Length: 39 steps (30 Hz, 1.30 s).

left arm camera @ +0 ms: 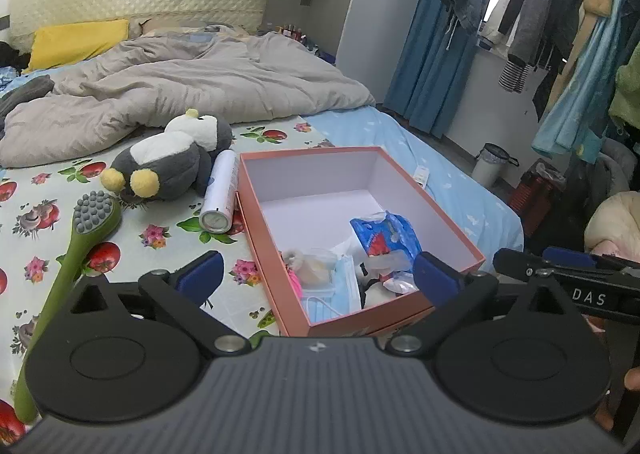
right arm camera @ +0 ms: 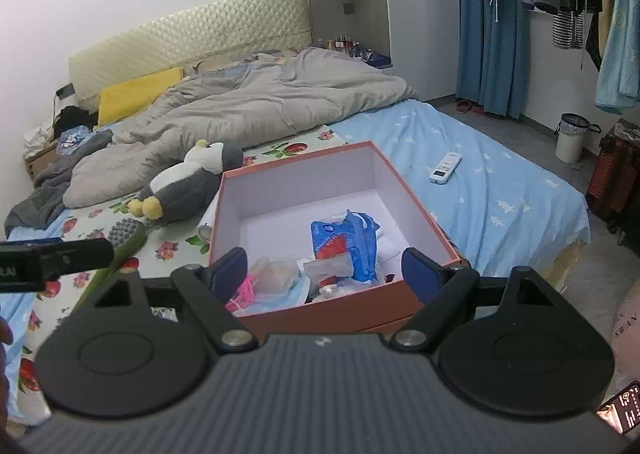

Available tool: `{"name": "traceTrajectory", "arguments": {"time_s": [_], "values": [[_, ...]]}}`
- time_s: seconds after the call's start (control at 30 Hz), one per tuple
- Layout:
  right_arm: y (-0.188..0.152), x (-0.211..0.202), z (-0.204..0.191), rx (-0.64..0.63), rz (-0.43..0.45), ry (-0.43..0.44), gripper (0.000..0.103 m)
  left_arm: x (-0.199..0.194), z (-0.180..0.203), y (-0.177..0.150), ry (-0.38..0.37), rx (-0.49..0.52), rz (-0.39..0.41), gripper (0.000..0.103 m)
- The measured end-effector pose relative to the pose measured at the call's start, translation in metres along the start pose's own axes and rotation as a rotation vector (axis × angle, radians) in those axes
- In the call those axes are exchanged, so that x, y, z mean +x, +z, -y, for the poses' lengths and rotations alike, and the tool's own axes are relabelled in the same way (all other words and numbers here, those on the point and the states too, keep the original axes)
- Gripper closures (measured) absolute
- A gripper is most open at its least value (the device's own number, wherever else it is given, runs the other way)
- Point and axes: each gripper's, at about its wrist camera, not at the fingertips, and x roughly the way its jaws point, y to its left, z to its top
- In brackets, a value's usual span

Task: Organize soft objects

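An open salmon-pink box (left arm camera: 276, 266) (right arm camera: 340, 312) with a white inside sits on the bed. In it lie a blue and red packet (left arm camera: 390, 234) (right arm camera: 346, 242), blue face masks (left arm camera: 340, 290), a pink item (right arm camera: 242, 292) and clear wrappers. A grey and white plush penguin (left arm camera: 168, 157) (right arm camera: 188, 181) lies on the floral sheet left of the box. My left gripper (left arm camera: 318, 272) stands open over the box's near end, nothing between its blue pads. My right gripper (right arm camera: 326, 268) is open too, above the box's near wall, holding nothing.
A white spray can (left arm camera: 220, 193) lies between penguin and box. A green massage brush (left arm camera: 76, 250) (right arm camera: 124, 238) lies at the left. A rumpled grey duvet (left arm camera: 192, 81) covers the bed's far half. A white remote (right arm camera: 445, 167) rests on the blue sheet; a bin (right arm camera: 570, 137) stands on the floor.
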Motion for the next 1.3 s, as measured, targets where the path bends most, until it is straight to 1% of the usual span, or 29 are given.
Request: {"name": "traceTrajectory", "arguments": {"time_s": [0.1,0.23,0.33,0.57,0.83,1.03,1.3], "values": [[-0.0004,0.0010,-0.0008,-0.002,-0.001,0.007,0.000,-0.0001,-0.0019,-0.0003,-0.004,-0.018,-0.006,0.000],[-0.0006,-0.0001,-0.0032,-0.008,0.004,0.020,0.000,0.0008,-0.0066,-0.0009,-0.020,-0.058,-0.027,0.000],[-0.0011,0.0004,-0.0041,-0.011,0.002,0.020,0.000,0.0014,-0.0077,-0.0013,-0.004,-0.059,-0.036,0.000],[-0.0009,0.0012,-0.0038,-0.011,0.000,0.022,0.000,0.0029,-0.0057,-0.0017,-0.001,-0.056,-0.050,0.000],[-0.0021,0.0016,-0.0032,-0.006,-0.005,0.018,0.000,0.0032,-0.0028,-0.0015,0.005,-0.050,-0.052,0.000],[-0.0034,0.0014,-0.0041,-0.006,-0.006,0.019,0.000,0.0003,-0.0022,-0.0011,0.021,-0.039,-0.025,0.000],[-0.0050,0.0003,-0.0048,-0.005,-0.006,0.021,0.000,-0.0018,-0.0034,0.0002,0.018,-0.041,-0.022,0.000]]}}
